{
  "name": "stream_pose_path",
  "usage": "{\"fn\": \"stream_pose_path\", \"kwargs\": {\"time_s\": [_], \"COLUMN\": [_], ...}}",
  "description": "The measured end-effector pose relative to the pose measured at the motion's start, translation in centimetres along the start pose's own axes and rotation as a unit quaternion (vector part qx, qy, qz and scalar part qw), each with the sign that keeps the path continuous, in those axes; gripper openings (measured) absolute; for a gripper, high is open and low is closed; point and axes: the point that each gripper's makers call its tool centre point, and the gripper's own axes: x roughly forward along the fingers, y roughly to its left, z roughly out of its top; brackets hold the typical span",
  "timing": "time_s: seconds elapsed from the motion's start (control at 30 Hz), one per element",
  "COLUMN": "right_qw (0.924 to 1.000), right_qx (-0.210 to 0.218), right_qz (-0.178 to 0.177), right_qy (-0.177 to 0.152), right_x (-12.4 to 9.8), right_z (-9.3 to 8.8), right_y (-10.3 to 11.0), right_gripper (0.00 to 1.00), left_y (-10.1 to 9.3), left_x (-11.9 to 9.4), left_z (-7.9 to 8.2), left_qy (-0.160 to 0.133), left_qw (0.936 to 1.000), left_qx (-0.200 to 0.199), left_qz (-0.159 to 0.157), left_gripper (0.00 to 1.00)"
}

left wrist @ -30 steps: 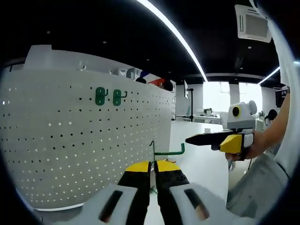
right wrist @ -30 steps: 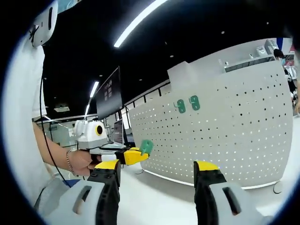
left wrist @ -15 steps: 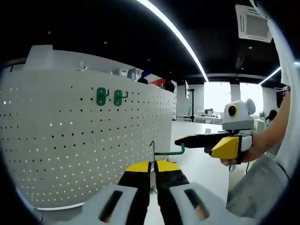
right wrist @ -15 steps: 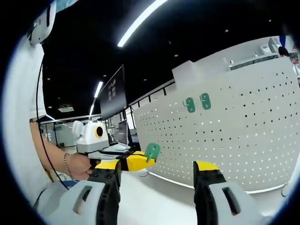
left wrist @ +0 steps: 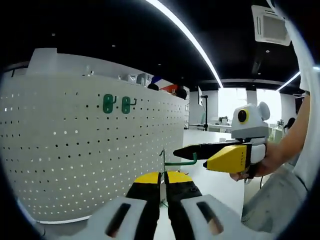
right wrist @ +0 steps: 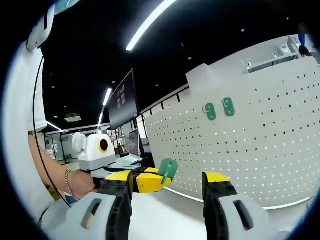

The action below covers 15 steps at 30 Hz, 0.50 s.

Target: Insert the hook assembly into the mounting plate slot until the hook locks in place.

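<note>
My left gripper (left wrist: 163, 179) is shut on a green hook assembly (left wrist: 179, 162), whose thin rod sticks up and to the right from between the yellow jaw tips. The right gripper (left wrist: 192, 150) reaches in from the right, its dark jaw tip just above the rod's end. In the right gripper view my right gripper (right wrist: 167, 177) stands open. The left gripper (right wrist: 142, 181) holds the hook's green back plate (right wrist: 167, 170) between those open jaws. The white perforated mounting plate (left wrist: 75, 150) (right wrist: 260, 150) stands upright, with two green hooks (left wrist: 116, 104) (right wrist: 219, 108) fixed near its top.
A white table surface (left wrist: 210, 175) runs under both grippers. A person's hand and forearm (left wrist: 280, 150) hold the right gripper; a hand with a bracelet (right wrist: 75, 182) holds the left one. A dark monitor (right wrist: 121, 107) stands behind, and a second monitor (left wrist: 198, 102) beyond the plate.
The right gripper has moved left toward the hook held by the left gripper, and its open jaws now stand around the hook's green plate. The left gripper has stayed put.
</note>
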Motion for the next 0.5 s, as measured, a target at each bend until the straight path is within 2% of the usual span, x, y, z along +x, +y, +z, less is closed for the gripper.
{"fn": "stream_pose_path", "kwargs": {"time_s": [0.13, 0.5], "right_qw": [0.9999, 1.0], "right_qx": [0.004, 0.005], "right_qz": [-0.004, -0.002], "right_qy": [0.009, 0.008], "right_x": [0.2, 0.73], "right_z": [-0.26, -0.07], "right_y": [-0.09, 0.3], "right_gripper": [0.43, 0.24], "left_y": [0.17, 0.2], "left_x": [-0.08, -0.08], "left_z": [-0.01, -0.16], "left_qy": [-0.001, 0.0], "left_qw": [1.0, 1.0], "left_qx": [-0.003, -0.004], "left_qz": [0.004, 0.008], "left_gripper": [0.03, 0.03]}}
